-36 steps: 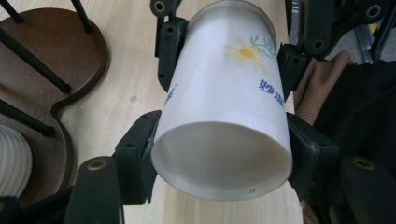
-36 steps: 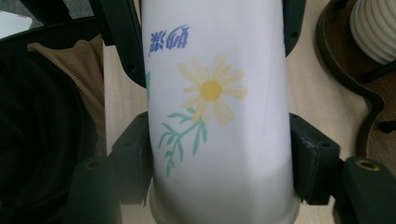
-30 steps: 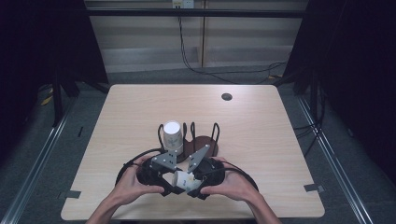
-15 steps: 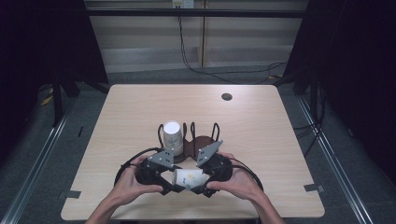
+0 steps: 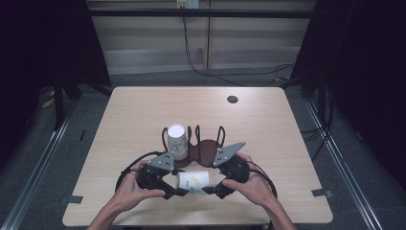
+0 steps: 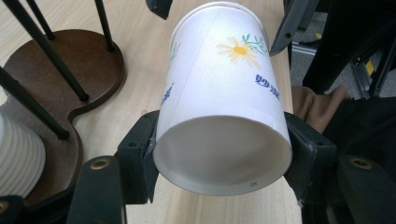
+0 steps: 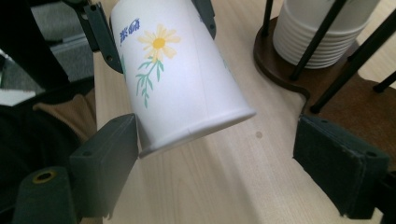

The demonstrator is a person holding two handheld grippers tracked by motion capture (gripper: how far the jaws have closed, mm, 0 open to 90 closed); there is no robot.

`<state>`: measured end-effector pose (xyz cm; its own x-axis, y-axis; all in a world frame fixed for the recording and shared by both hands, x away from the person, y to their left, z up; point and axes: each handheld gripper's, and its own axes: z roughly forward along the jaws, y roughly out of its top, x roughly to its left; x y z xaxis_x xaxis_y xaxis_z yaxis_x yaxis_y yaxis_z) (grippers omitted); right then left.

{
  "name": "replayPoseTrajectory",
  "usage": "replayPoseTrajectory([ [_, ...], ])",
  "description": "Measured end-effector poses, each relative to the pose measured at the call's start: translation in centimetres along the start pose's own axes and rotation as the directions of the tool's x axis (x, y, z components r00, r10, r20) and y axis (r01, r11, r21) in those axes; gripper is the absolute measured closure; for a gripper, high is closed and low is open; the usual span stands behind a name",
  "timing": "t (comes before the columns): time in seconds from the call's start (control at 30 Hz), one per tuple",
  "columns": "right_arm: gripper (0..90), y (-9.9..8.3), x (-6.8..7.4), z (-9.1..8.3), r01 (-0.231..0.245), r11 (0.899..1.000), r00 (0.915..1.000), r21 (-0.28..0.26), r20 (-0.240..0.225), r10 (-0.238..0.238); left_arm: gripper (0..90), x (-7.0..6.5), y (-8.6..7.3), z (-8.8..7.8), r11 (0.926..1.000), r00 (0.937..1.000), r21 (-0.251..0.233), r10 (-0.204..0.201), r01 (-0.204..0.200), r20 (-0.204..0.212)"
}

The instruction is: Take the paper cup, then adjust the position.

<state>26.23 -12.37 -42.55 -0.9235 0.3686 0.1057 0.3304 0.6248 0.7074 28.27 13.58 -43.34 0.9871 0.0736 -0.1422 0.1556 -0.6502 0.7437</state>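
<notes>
Near the table's front edge, left tool (image 5: 173, 190) clamps the paper cup (image 5: 193, 180); right tool (image 5: 210, 189), just opened, gapes wide.

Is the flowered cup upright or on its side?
On its side: the cup lies level between both tongs, its base facing the left gripper view.

The jaws of the right gripper (image 5: 209, 189) have just been opened and now stand wide, its grip on the paper cup (image 5: 192, 180) released. The right gripper has been drawn slightly rightward.
</notes>
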Motion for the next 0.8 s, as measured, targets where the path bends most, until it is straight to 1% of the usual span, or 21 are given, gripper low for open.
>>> replayPoseTrajectory([
  [0.07, 13.5, -0.5, -0.2, -0.1, -0.020, 1.000, 0.9998, -0.022, -0.003, 0.020, 37.3, 0.1, -0.1, 0.0, 0.9999, 1.0000, -0.011, -0.008, 0.008, -0.004],
  [0.1, 13.4, -0.6, -0.3, -0.1, -0.021, 1.000, 0.9998, -0.020, 0.001, 0.021, 37.3, 0.1, -0.2, -0.1, 0.9998, 0.9999, -0.017, -0.007, 0.007, -0.007],
  [0.17, 13.5, -0.9, -0.3, -0.3, -0.029, 0.998, 0.9996, -0.051, 0.004, 0.030, 37.2, 0.1, -0.2, -0.1, 0.9993, 0.9999, -0.035, -0.011, 0.011, -0.010],
  [0.23, 13.5, -1.0, -0.3, -0.4, -0.038, 0.998, 0.9992, -0.057, 0.009, 0.038, 37.1, 0.1, -0.4, -0.2, 0.9980, 0.9996, -0.058, -0.025, 0.024, -0.015],
  [0.33, 13.7, -1.2, -0.1, -0.4, -0.036, 0.996, 0.9992, -0.076, 0.017, 0.038, 37.1, 0.1, -0.6, -0.4, 0.9965, 0.9993, -0.079, -0.028, 0.026, -0.024],
  [0.37, 13.7, -1.3, -0.1, -0.5, -0.039, 0.996, 0.9990, -0.083, 0.016, 0.041, 37.1, 0.0, -0.6, -0.4, 0.9946, 0.9988, -0.096, -0.042, 0.039, -0.025],
  [0.4, 13.7, -1.3, -0.1, -0.7, -0.040, 0.995, 0.9990, -0.093, 0.017, 0.042, 37.1, 0.1, -0.7, -0.6, 0.9943, 0.9990, -0.101, -0.037, 0.034, -0.025],
  [0.57, 13.6, -1.7, -0.4, -1.2, -0.065, 0.987, 0.9977, -0.149, 0.007, 0.067, 37.1, 0.2, -0.9, -0.7, 0.9906, 0.9987, -0.131, -0.044, 0.040, -0.026],
  [0.63, 13.7, -1.9, -0.5, -1.3, -0.068, 0.984, 0.9975, -0.163, 0.005, 0.070, 37.1, 0.2, -0.9, -0.8, 0.9885, 0.9984, -0.144, -0.051, 0.047, -0.025],
  [0.8, 13.6, -2.1, -0.6, -1.5, -0.092, 0.973, 0.9958, -0.211, -0.014, 0.091, 37.1, 0.1, -1.0, -0.9, 0.9836, 0.9984, -0.175, -0.049, 0.044, -0.027],
])
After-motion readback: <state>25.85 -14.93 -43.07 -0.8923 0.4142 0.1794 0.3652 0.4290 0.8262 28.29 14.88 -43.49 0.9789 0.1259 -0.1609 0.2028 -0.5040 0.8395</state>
